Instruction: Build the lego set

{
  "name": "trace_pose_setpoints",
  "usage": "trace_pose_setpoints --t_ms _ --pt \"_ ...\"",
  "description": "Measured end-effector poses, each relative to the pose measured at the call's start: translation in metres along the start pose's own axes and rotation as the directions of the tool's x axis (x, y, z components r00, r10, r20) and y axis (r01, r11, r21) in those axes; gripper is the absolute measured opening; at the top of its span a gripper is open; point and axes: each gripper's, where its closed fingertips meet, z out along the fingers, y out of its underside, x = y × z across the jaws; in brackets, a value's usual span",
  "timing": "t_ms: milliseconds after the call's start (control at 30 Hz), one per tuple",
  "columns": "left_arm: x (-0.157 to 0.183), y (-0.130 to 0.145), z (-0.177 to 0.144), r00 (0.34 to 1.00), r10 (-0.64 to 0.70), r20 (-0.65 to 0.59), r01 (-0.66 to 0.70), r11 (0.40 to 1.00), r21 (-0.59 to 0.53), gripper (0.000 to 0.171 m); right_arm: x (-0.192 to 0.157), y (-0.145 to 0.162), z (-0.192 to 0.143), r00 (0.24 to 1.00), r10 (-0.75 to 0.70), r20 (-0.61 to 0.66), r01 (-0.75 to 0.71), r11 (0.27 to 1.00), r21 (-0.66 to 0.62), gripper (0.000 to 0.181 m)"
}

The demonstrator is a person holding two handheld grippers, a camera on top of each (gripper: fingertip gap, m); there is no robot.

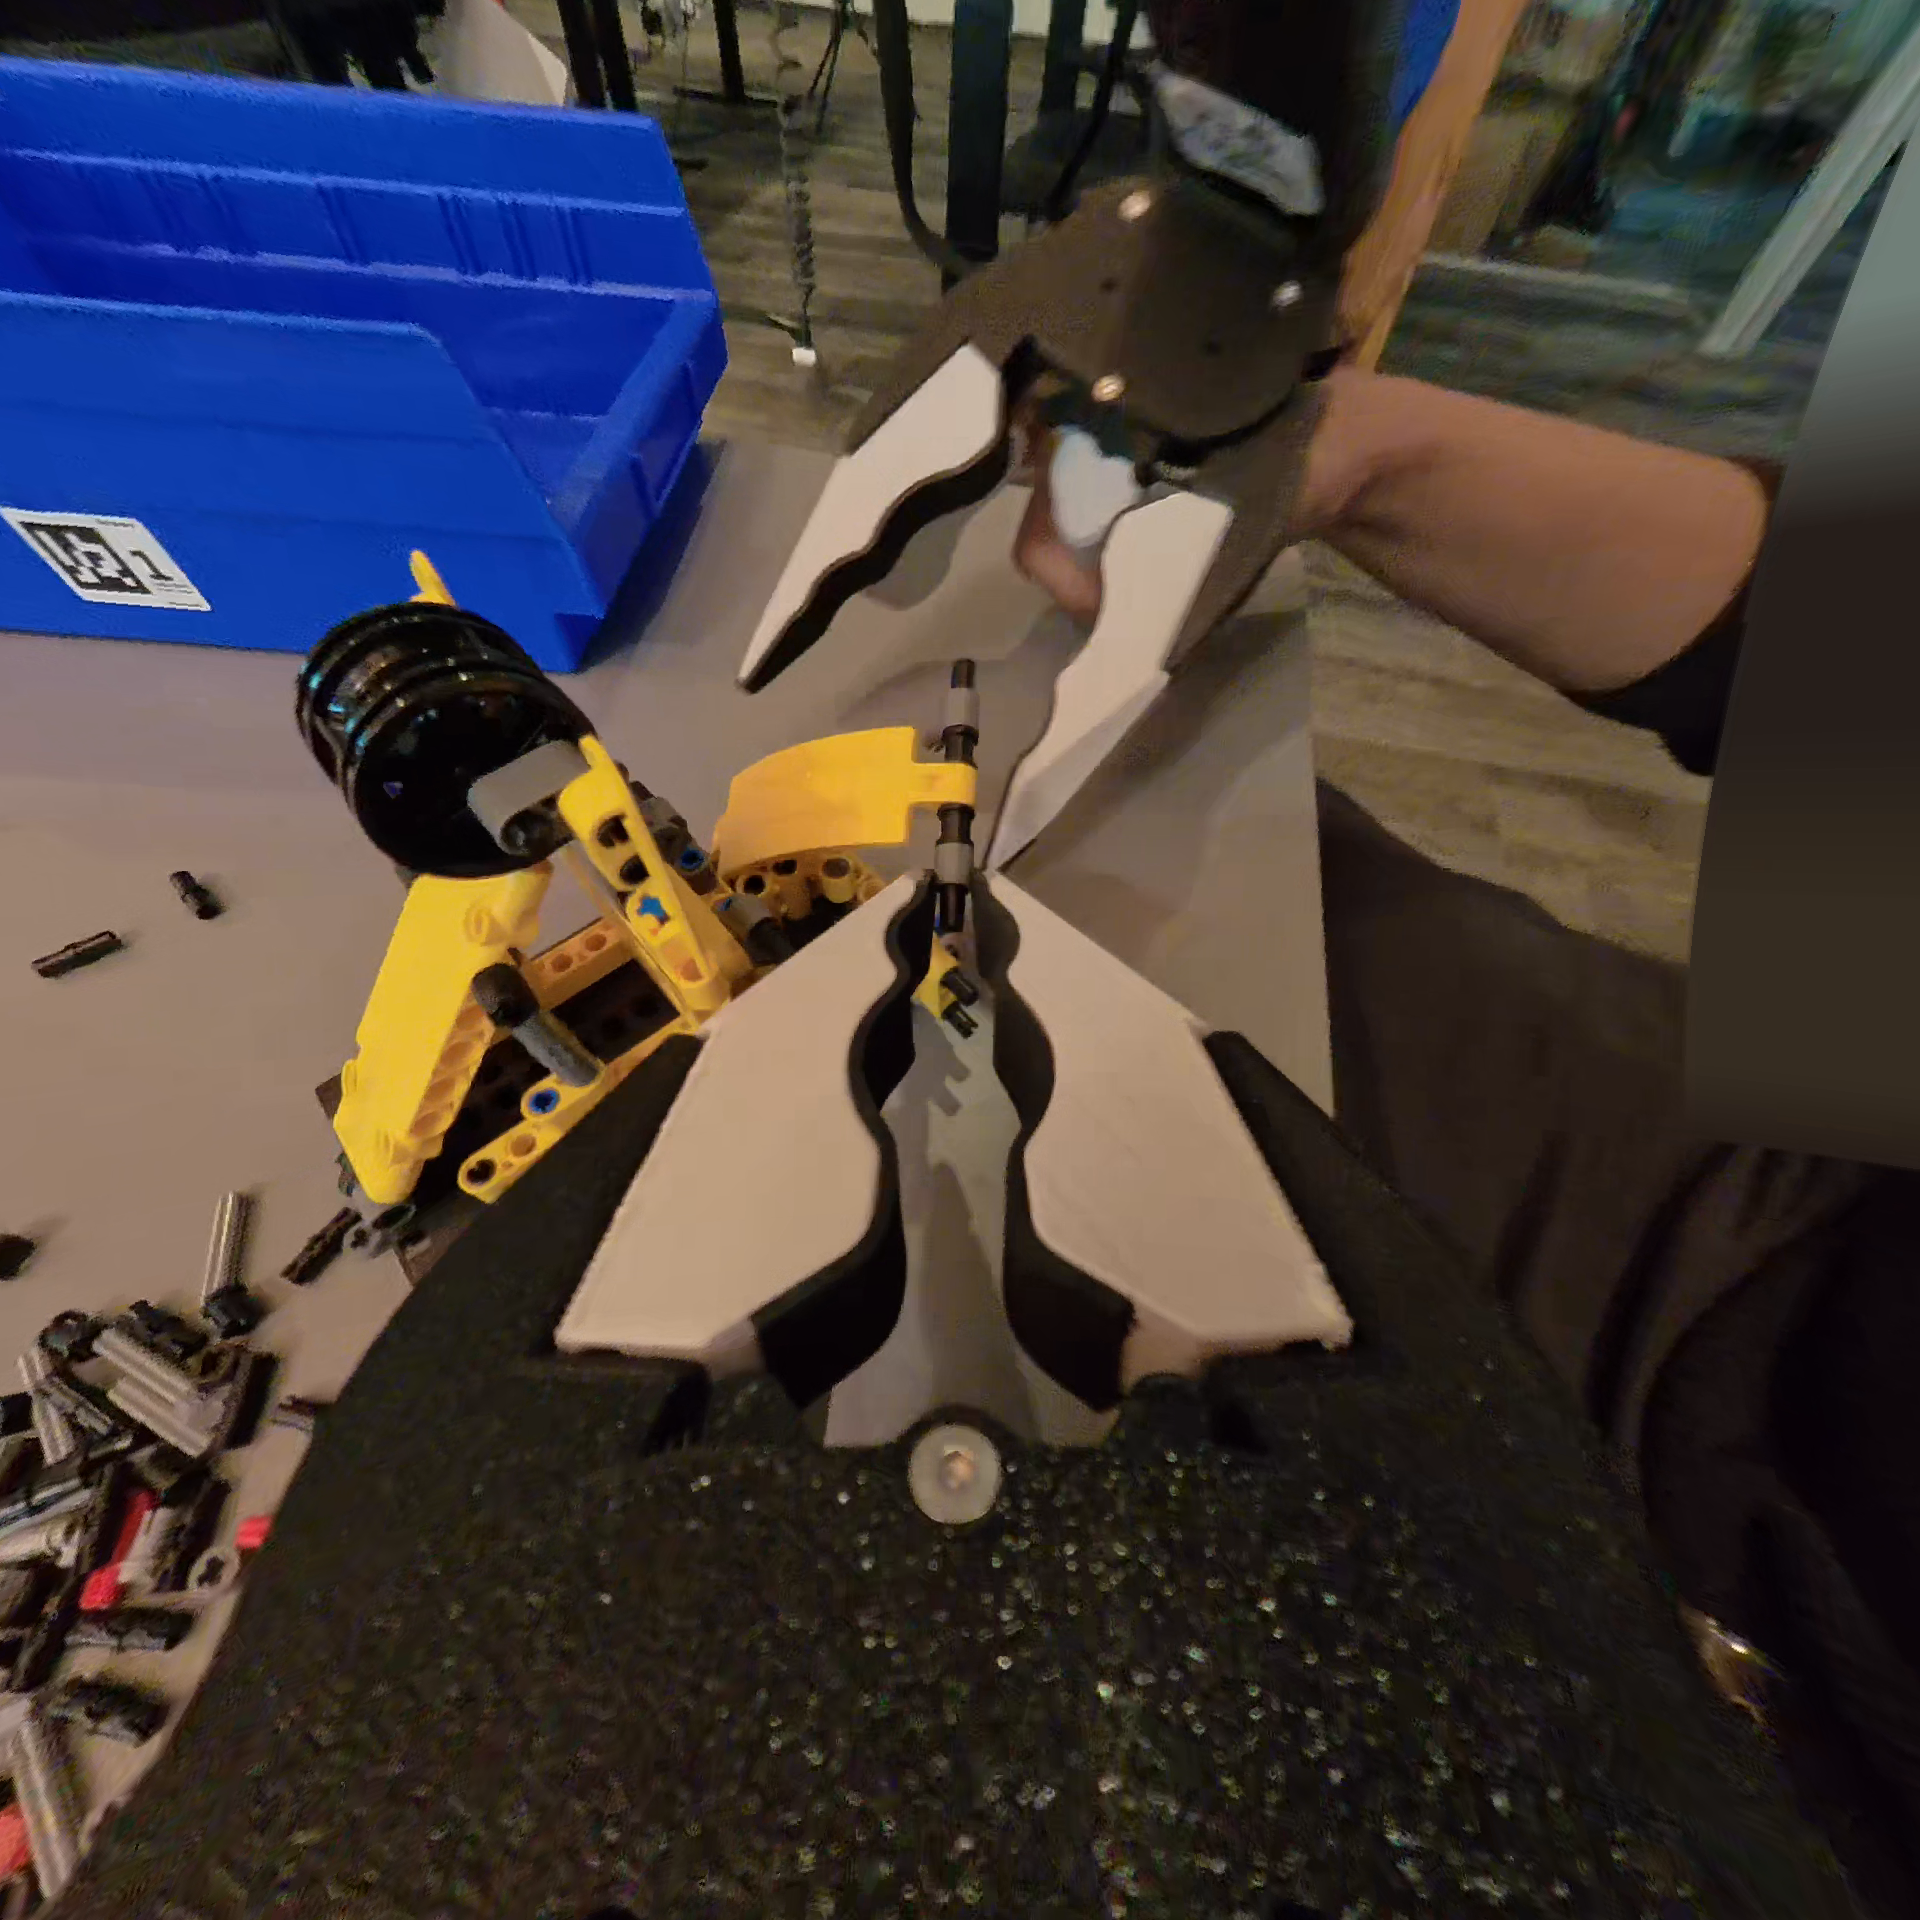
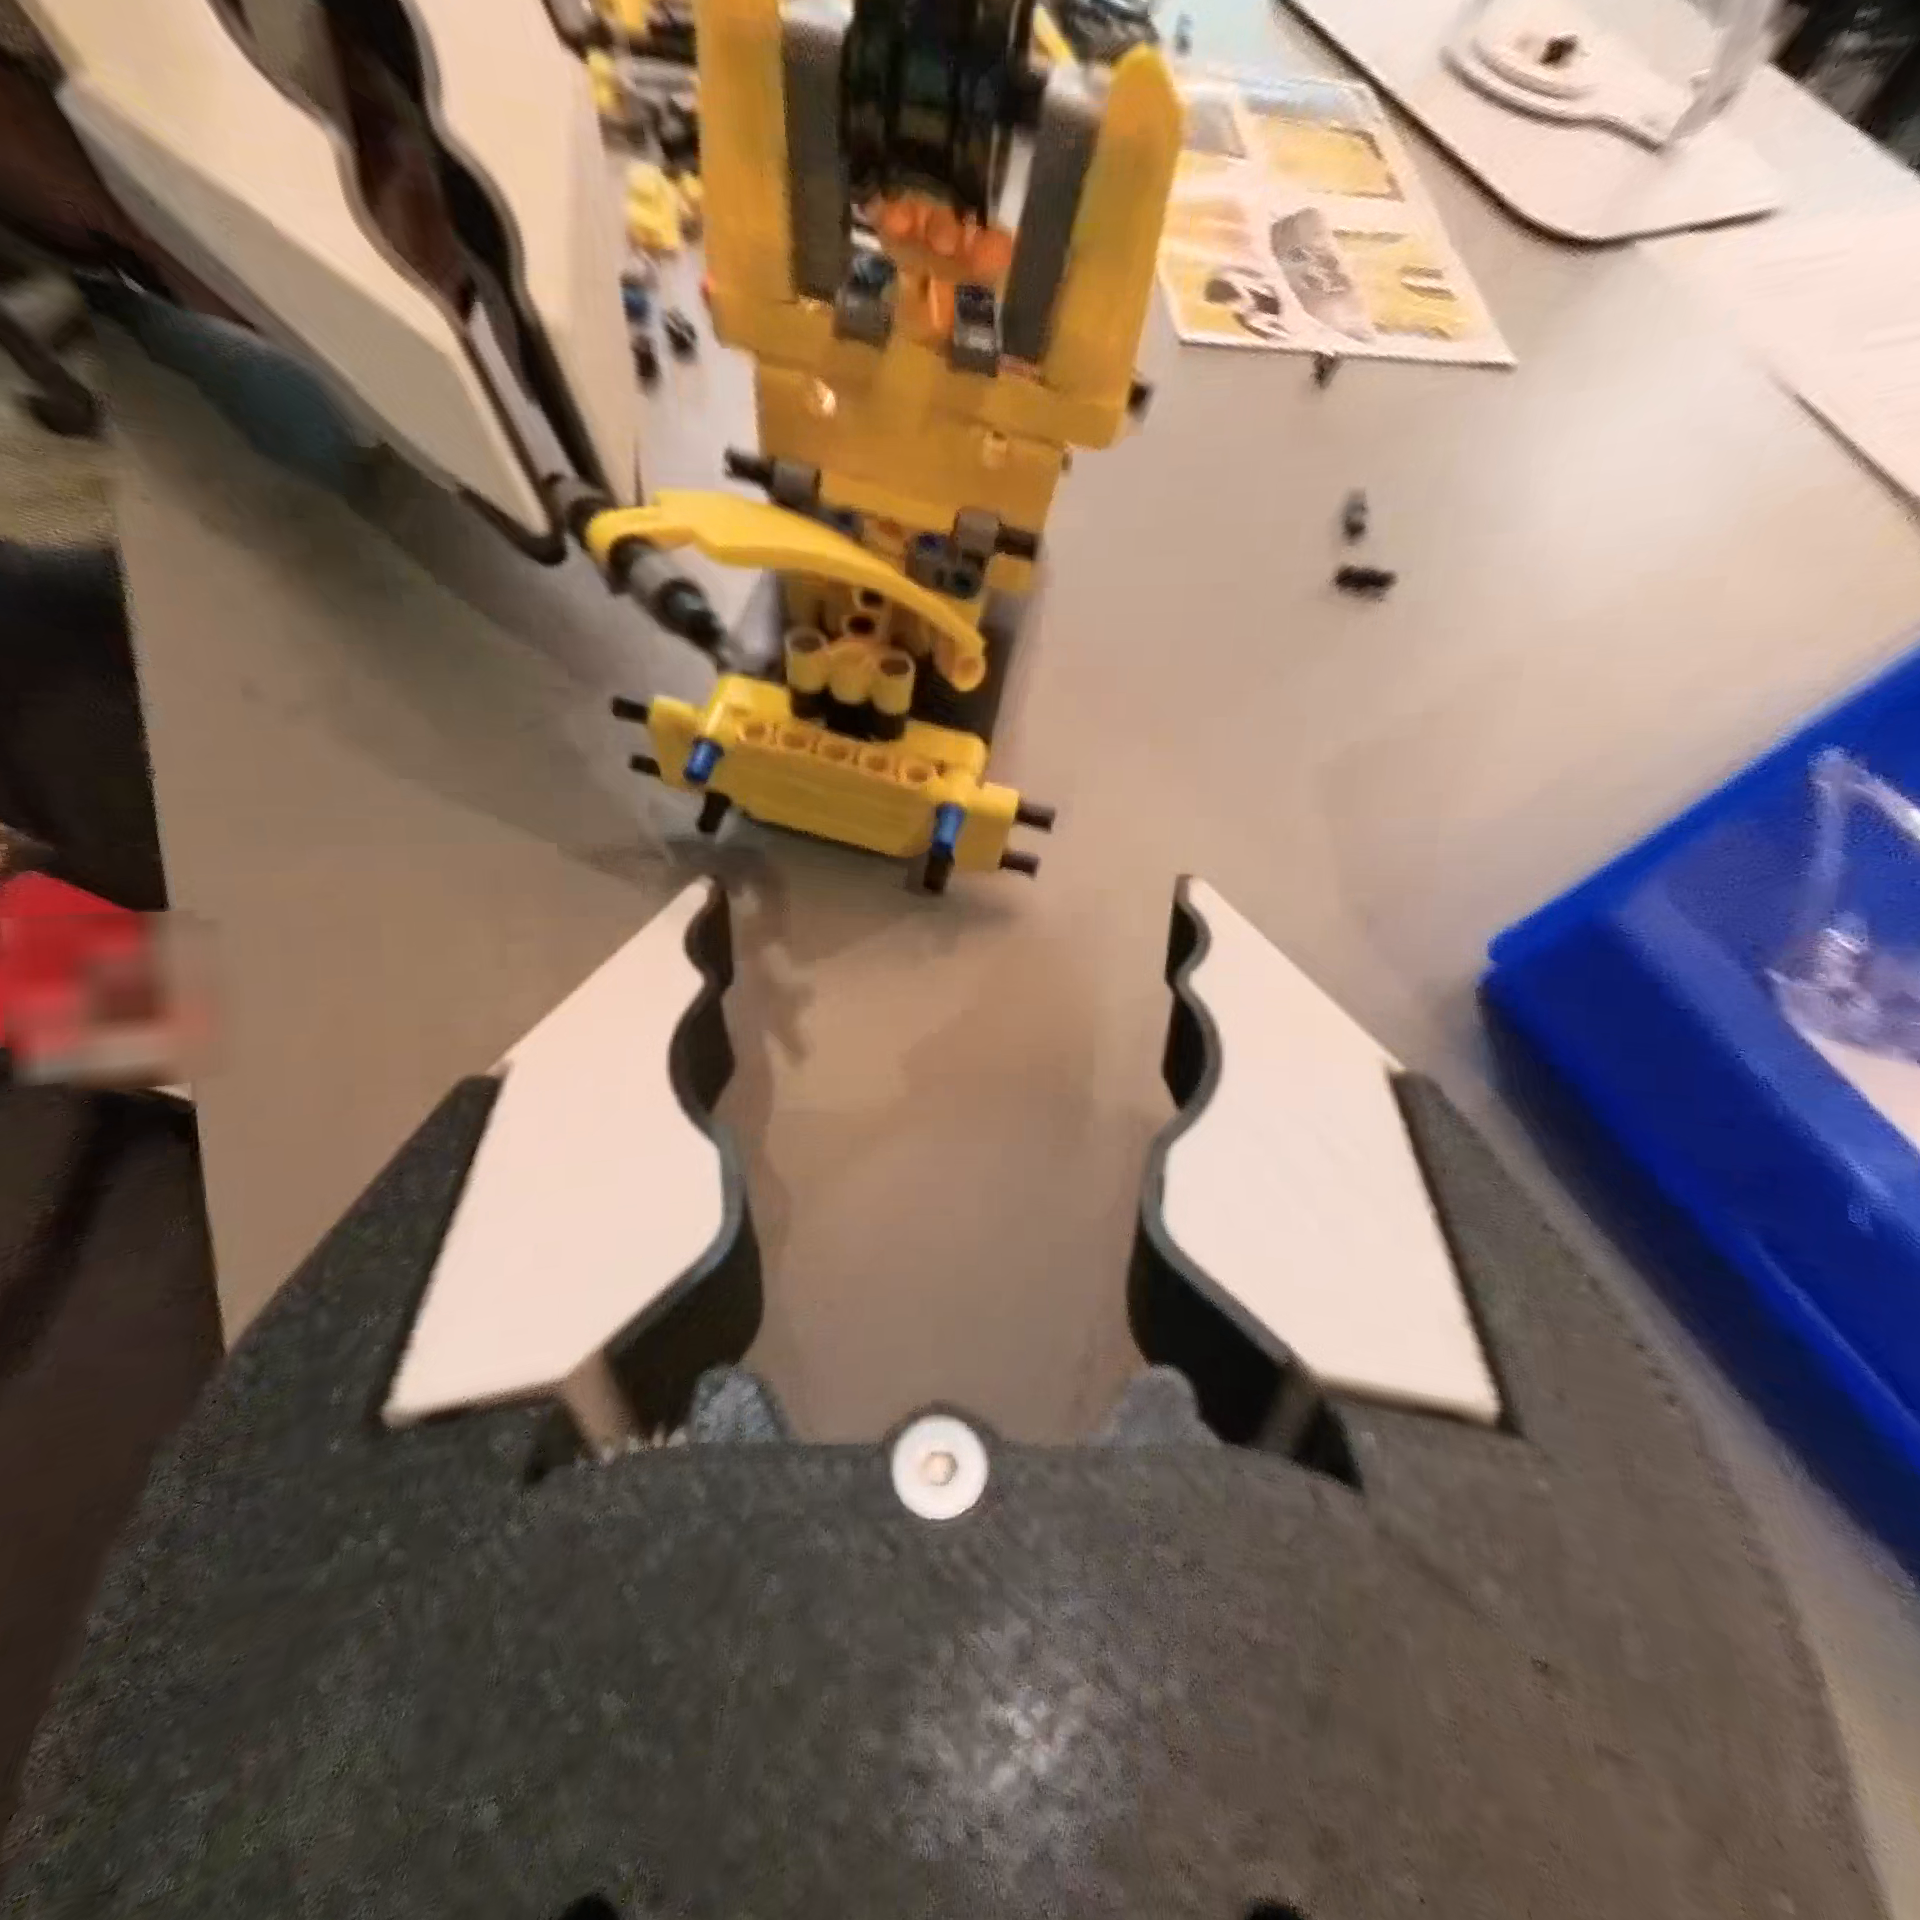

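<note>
My left gripper [image 1: 951, 899] is shut on a black axle with grey bushes [image 1: 960, 717]. The axle carries a yellow curved panel [image 1: 821, 800] and stands upright beside a yellow brick-built model [image 1: 447, 997] with a black wheel [image 1: 436, 738]. My right gripper [image 2: 945, 894] is open and empty, just above the grey table and short of the model's front block [image 2: 831, 774]. In the left wrist view the right gripper [image 1: 873, 769] hovers open around the axle's top. In the right wrist view the left gripper [image 2: 566, 525] holds the axle [image 2: 665, 592] and panel [image 2: 790, 540] at the model's left.
A blue bin [image 1: 312, 364] stands at the back left of the table and shows at the right in the right wrist view [image 2: 1714, 1091]. A pile of loose grey, black and red parts [image 1: 104, 1455] lies front left. An instruction booklet [image 2: 1320, 249] lies beyond the model. A person's arm [image 1: 1507, 540] reaches in from the right.
</note>
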Motion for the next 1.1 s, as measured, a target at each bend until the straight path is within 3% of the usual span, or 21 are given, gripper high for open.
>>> trace_pose_setpoints --t_ms 200,300,500,567,667,700,767,833,967,1100 --pt "0.005 -0.002 -0.012 0.999 -0.045 0.001 0.045 0.998 0.036 0.006 -0.02 -0.007 0.014 0.969 0.04 0.242 -0.044 0.999 0.009 0.084" --pt "0.009 -0.002 -0.013 0.996 -0.082 -0.029 0.083 0.995 0.056 0.006 -0.036 -0.006 0.01 0.968 0.017 0.249 -0.019 1.0 0.007 0.073" --pt "0.023 -0.006 -0.019 0.992 -0.1 -0.072 0.106 0.991 0.077 0.006 -0.087 -0.004 -0.006 0.955 0.011 0.295 -0.013 1.0 0.006 0.071" --pt "0.029 -0.007 -0.023 0.991 -0.1 -0.087 0.107 0.991 0.079 0.006 -0.087 -0.007 -0.013 0.973 0.031 0.229 -0.037 0.999 0.025 0.071" --pt "0.043 -0.01 -0.028 0.978 -0.141 -0.156 0.154 0.985 0.078 0.006 -0.07 -0.025 -0.034 0.991 0.101 0.09 -0.115 0.98 0.165 0.057" --pt "0.047 -0.012 -0.03 0.969 -0.165 -0.185 0.182 0.98 0.08 0.006 -0.07 -0.037 -0.044 0.984 0.145 0.108 -0.168 0.954 0.25 0.047" --pt "0.052 -0.013 -0.03 0.96 -0.197 -0.201 0.217 0.973 0.084 0.006 -0.074 -0.056 -0.066 0.95 0.238 0.202 -0.301 0.871 0.388 0.044" --pt "0.058 -0.009 -0.028 0.963 -0.189 -0.194 0.207 0.976 0.074 0.006 -0.079 -0.062 -0.079 0.898 0.317 0.305 -0.427 0.793 0.434 0.045" --pt "0.074 0.002 -0.015 0.972 -0.158 -0.176 0.164 0.986 0.019 0.006 -0.093 -0.033 -0.065 0.784 0.487 0.384 -0.589 0.779 0.215 0.046" --pt "0.073 -0.008 0.006 0.986 -0.125 -0.107 0.129 0.991 0.031 0.006 -0.089 -0.015 -0.064 0.733 0.577 0.361 -0.653 0.745 0.137 0.045"
